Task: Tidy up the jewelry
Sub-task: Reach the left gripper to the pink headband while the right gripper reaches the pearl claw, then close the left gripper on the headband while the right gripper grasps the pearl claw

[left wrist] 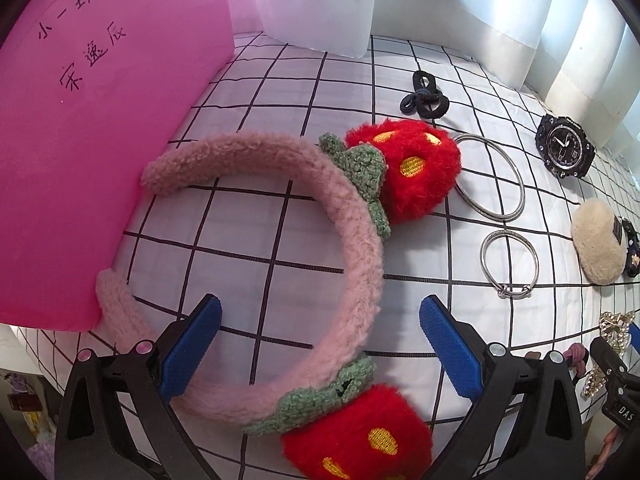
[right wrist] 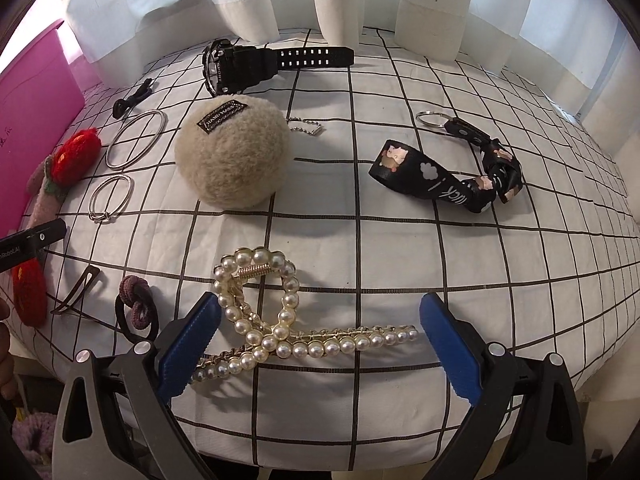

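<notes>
- Pink box (left wrist: 80, 140): handwritten "小一班".
- Watch (right wrist: 236, 64): "SPORT".
- Left gripper (left wrist: 320, 344) jaws wide open, astride strawberry headband (left wrist: 352, 248).
- Right gripper (right wrist: 320, 340) jaws wide open, empty, pearl hair claw (right wrist: 280, 320) between.

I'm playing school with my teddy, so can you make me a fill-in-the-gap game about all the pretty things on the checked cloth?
1. The fluffy headband has two red ____ on it.
2. The hair clip between the right tool's blue fingers is covered in ____.
3. The number of silver bangles lying near the headband is ____.
4. Both tools, the left tool too, are ____, holding nothing.

Missing words: strawberries; pearls; two; open
</notes>
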`<action>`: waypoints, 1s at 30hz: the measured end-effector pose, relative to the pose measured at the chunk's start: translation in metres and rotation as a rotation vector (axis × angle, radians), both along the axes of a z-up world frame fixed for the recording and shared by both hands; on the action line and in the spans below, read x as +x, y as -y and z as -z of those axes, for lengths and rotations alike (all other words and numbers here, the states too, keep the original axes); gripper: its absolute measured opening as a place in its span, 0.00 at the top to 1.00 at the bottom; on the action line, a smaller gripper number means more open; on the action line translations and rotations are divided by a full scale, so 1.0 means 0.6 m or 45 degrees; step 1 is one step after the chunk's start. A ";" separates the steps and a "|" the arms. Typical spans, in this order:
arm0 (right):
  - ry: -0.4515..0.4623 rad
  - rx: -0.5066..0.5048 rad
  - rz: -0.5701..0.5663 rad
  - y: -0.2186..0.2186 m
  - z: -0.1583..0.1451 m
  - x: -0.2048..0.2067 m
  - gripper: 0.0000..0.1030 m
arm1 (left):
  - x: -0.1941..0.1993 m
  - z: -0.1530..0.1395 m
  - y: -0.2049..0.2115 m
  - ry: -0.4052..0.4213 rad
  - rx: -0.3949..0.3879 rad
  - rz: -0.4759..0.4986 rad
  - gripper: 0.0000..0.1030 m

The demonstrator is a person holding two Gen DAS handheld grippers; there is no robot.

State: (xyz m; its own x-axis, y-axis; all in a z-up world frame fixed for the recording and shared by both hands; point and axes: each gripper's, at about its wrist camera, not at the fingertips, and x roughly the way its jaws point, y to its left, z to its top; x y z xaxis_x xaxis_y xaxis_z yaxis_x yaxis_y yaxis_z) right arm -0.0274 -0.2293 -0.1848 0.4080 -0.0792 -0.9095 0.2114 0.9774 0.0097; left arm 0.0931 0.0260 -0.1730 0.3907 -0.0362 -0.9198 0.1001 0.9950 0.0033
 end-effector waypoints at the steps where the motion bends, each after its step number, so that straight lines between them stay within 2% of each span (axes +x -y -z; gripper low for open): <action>1: 0.008 -0.002 -0.003 0.000 0.000 -0.001 0.08 | -0.001 0.001 -0.001 0.014 -0.009 -0.002 0.05; 6: 0.058 -0.013 -0.016 0.000 0.000 -0.014 0.08 | -0.005 0.003 0.000 0.060 -0.002 0.010 0.05; 14: 0.005 0.009 -0.034 0.002 -0.004 0.001 0.09 | -0.022 -0.005 0.000 0.051 -0.007 -0.010 0.09; 16: 0.005 0.012 -0.043 0.001 -0.005 0.003 0.10 | -0.033 -0.011 0.002 0.058 -0.010 0.012 0.20; 19: 0.026 0.013 -0.074 -0.003 -0.012 0.000 0.21 | -0.040 -0.019 0.013 0.060 -0.015 0.048 0.36; 21: 0.027 0.017 -0.089 -0.006 -0.015 0.001 0.22 | -0.044 -0.022 0.016 0.064 -0.022 0.044 0.43; 23: 0.028 0.020 -0.096 -0.006 -0.017 0.001 0.22 | -0.049 -0.025 0.022 0.076 -0.022 0.057 0.55; 25: 0.028 0.027 -0.100 -0.004 -0.017 0.001 0.23 | -0.054 -0.029 0.027 0.082 -0.019 0.077 0.82; 28: 0.031 0.043 -0.103 0.000 -0.018 0.001 0.24 | -0.055 -0.031 0.035 0.071 0.001 0.091 0.85; 30: 0.042 0.066 -0.100 0.003 -0.018 0.001 0.24 | -0.056 -0.033 0.032 0.056 -0.029 0.080 0.86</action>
State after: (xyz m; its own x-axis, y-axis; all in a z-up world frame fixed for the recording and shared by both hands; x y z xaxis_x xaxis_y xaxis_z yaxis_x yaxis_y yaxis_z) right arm -0.0268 -0.2312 -0.1738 0.4411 0.0012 -0.8975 0.1328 0.9889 0.0666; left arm 0.0596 0.0070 -0.1530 0.4271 -0.0824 -0.9004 0.1624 0.9866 -0.0132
